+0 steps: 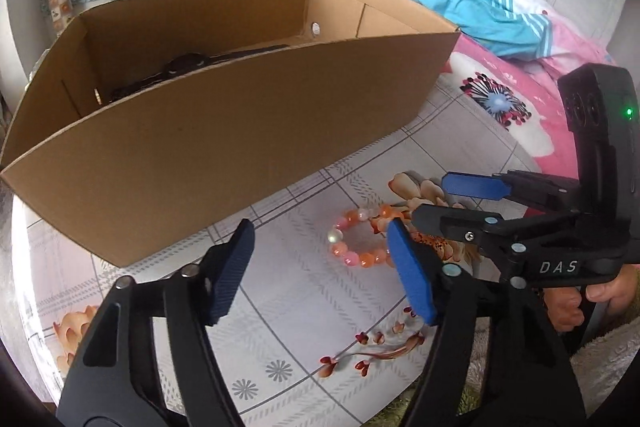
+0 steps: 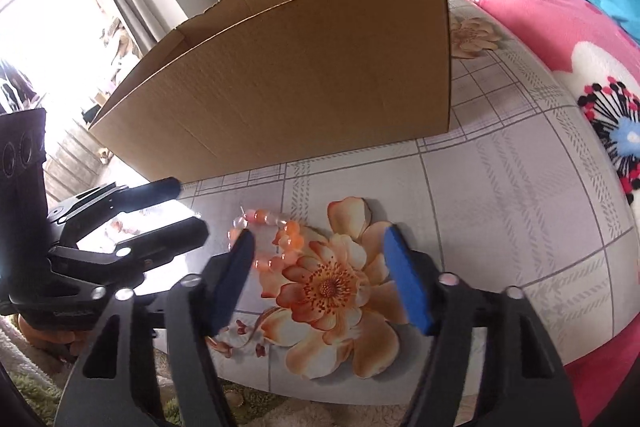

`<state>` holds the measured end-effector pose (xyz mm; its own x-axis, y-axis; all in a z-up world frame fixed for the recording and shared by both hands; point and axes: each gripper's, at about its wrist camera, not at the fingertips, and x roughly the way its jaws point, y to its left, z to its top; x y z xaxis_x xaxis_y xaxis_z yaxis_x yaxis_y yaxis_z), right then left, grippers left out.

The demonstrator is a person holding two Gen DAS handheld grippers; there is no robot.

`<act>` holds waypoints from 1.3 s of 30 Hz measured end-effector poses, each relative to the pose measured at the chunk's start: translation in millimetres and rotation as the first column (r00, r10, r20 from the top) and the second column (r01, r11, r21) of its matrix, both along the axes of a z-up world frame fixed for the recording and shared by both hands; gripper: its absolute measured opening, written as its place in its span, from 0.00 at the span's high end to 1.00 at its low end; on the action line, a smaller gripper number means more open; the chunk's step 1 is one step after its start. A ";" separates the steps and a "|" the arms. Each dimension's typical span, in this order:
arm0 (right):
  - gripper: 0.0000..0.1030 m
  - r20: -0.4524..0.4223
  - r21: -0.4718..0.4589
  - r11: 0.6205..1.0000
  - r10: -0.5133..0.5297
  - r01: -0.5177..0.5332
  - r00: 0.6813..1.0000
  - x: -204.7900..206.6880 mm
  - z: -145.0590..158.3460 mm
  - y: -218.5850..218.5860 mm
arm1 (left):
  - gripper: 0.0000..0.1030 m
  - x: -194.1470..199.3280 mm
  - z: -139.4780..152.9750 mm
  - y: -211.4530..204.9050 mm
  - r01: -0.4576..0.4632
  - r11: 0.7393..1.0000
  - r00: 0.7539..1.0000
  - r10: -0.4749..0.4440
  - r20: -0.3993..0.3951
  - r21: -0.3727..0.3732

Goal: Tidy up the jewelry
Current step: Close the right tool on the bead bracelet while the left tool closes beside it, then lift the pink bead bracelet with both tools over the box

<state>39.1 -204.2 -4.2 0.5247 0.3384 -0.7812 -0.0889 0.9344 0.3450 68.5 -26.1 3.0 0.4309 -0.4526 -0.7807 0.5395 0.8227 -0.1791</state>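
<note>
An orange and pink bead bracelet (image 1: 358,237) lies on the flowered tablecloth, in front of an open cardboard box (image 1: 224,131). It also shows in the right wrist view (image 2: 276,239). A dark piece of jewelry (image 1: 184,65) lies inside the box. My left gripper (image 1: 320,271) is open and empty, just short of the bracelet. My right gripper (image 2: 320,275) is open and empty, with its left pad (image 2: 236,275) over the bracelet's edge. The right gripper also shows in the left wrist view (image 1: 444,203), and the left gripper in the right wrist view (image 2: 188,207).
The table (image 2: 500,187) carries a grey checked cloth with orange flowers. A pink blanket (image 2: 540,11) and blue clothing (image 1: 472,3) lie on the bed to the right. The box (image 2: 288,79) stands close behind the bracelet. A curtain and bright window are at the left.
</note>
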 end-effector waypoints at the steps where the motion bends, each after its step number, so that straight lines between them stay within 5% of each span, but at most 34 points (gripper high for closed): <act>1: 0.47 -0.006 -0.012 1.000 0.009 -0.009 1.000 1.5 0.6 1.4 | 0.48 -1.7 -2.3 -4.5 0.011 1.000 1.000 -0.011 -0.008 0.003; 8: 0.69 -0.029 -0.058 0.991 0.122 -0.124 0.992 10.9 0.2 15.5 | 0.72 9.8 -15.3 -18.9 0.067 0.995 0.997 -0.064 -0.046 0.068; 16: 0.81 -0.051 -0.113 0.978 0.169 -0.173 0.984 15.0 -3.1 22.5 | 0.78 8.4 -27.6 -31.4 0.101 0.989 0.993 -0.095 -0.065 0.106; 18: 0.90 -0.058 -0.109 0.978 0.171 -0.177 0.984 14.8 -3.7 21.9 | 0.89 8.0 -28.6 -32.9 0.103 0.989 0.994 -0.097 -0.059 0.108; 24: 0.90 -0.040 -0.071 0.986 0.150 -0.152 0.988 7.5 -3.6 12.9 | 0.92 3.0 -25.9 -37.0 0.117 0.988 0.993 -0.114 -0.033 0.100; 32: 0.90 0.086 -0.071 0.991 0.117 -0.111 0.989 -9.0 53.5 -4.3 | 0.92 -7.6 39.8 -27.7 0.178 0.983 0.983 -0.176 0.057 -0.040; 39: 0.90 0.279 -0.105 0.987 0.144 -0.119 0.949 9.2 129.6 -20.1 | 0.92 7.8 115.9 -33.7 0.242 0.962 0.957 -0.215 0.196 -0.124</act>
